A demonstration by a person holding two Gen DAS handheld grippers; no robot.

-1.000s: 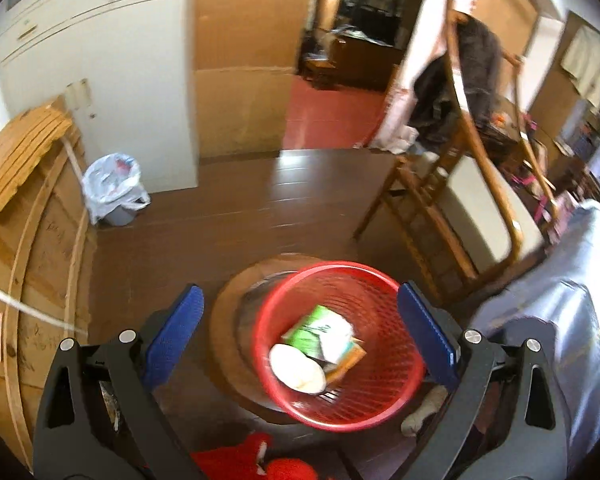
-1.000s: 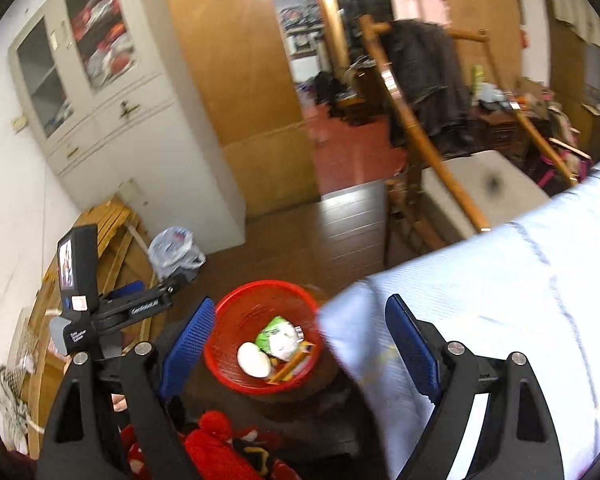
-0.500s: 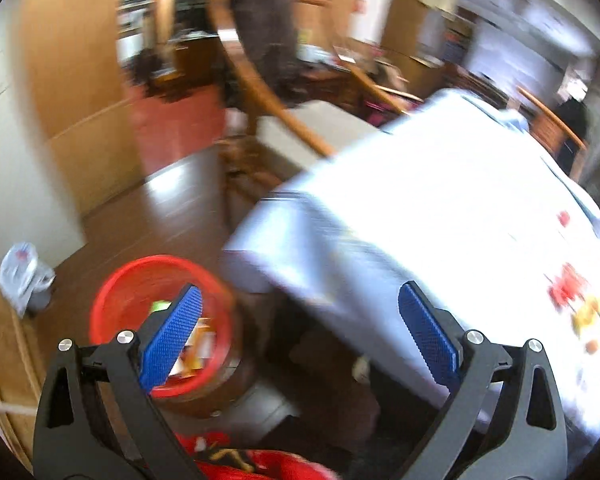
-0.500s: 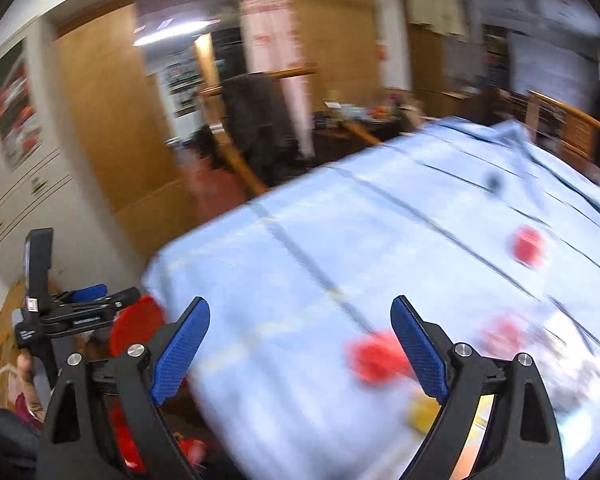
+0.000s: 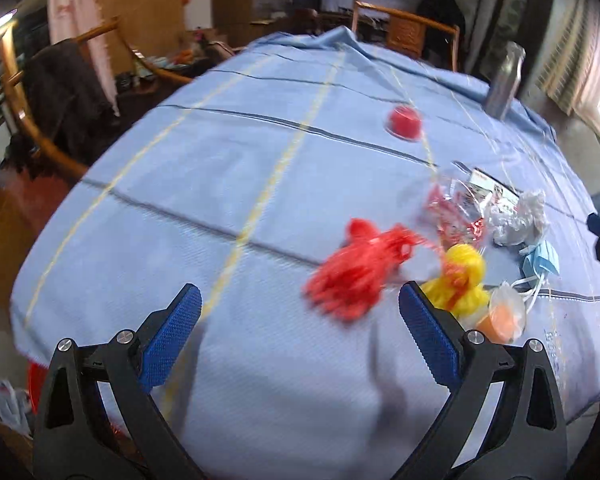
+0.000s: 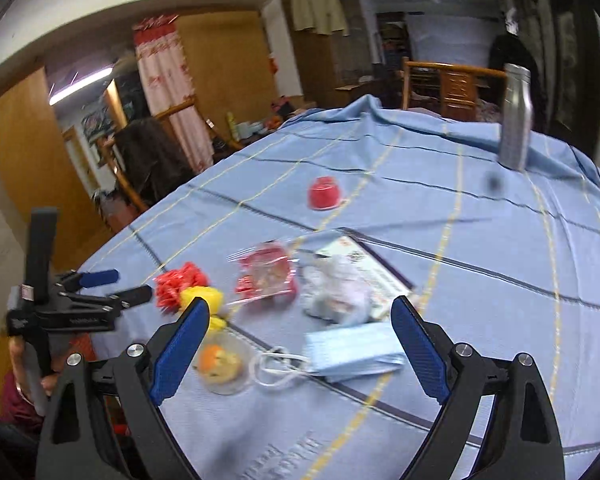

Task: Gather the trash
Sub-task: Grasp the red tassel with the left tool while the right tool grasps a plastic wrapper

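Note:
Trash lies on the blue tablecloth (image 5: 220, 184): a red mesh net (image 5: 356, 276) (image 6: 178, 284), a yellow net (image 5: 460, 280) (image 6: 204, 298), a clear cup with orange scraps (image 5: 504, 316) (image 6: 220, 362), a blue face mask (image 5: 540, 260) (image 6: 352, 350), crumpled white plastic (image 5: 516, 220) (image 6: 336, 292) and a red-printed clear wrapper (image 5: 456, 208) (image 6: 266, 276). My left gripper (image 5: 298, 292) (image 6: 118, 286) hovers open just short of the red net. My right gripper (image 6: 300, 304) is open above the mask, holding nothing.
A small red cup (image 6: 324, 194) stands mid-table, a booklet (image 6: 364, 264) lies under the white plastic, and a metal bottle (image 6: 516, 116) stands at the far edge. Wooden chairs (image 5: 404, 28) ring the table. A sliver of the red basket (image 5: 34, 376) shows below the table's left edge.
Both views have swung from the red basket by the floor up and over to the table top with the trash. Both grippers stayed open and empty.

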